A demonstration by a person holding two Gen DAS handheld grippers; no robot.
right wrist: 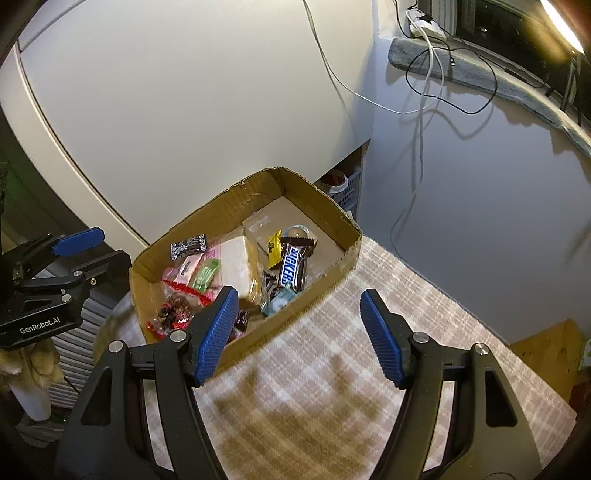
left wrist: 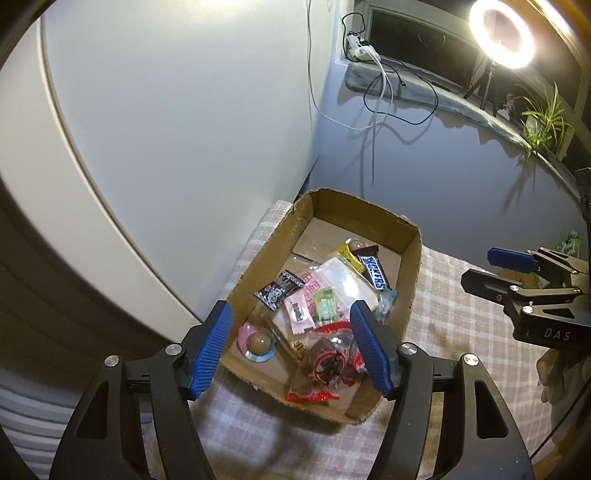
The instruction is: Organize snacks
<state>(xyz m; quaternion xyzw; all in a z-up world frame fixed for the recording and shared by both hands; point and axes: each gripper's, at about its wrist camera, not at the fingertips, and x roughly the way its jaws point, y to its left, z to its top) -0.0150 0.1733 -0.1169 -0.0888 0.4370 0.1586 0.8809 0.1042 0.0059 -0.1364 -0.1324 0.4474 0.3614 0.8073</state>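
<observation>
A shallow cardboard box [left wrist: 413, 266] [right wrist: 332, 273] sits on a checked tablecloth and holds several wrapped snacks. Among them are a Snickers bar [left wrist: 375, 271] [right wrist: 291, 267], a black patterned packet [left wrist: 277, 291] [right wrist: 188, 245], a green packet [left wrist: 324, 306] [right wrist: 205, 275], a red-edged clear bag with a dark cookie [left wrist: 327, 363] [right wrist: 173, 314] and a brown ball on a pink wrapper [left wrist: 258, 341]. My left gripper [left wrist: 291, 347] hangs open above the box's near end, nothing between its blue fingers. My right gripper [right wrist: 299, 332] is open over the box's near right wall and the cloth, holding nothing.
The checked cloth [right wrist: 332, 369] covers the table around the box. A white rounded appliance [left wrist: 166, 129] stands just behind the box. Cables [left wrist: 380, 103] hang from a sill with a ring light [left wrist: 502, 33] and a plant [left wrist: 543, 122]. A small basket [right wrist: 345, 188] sits behind the box.
</observation>
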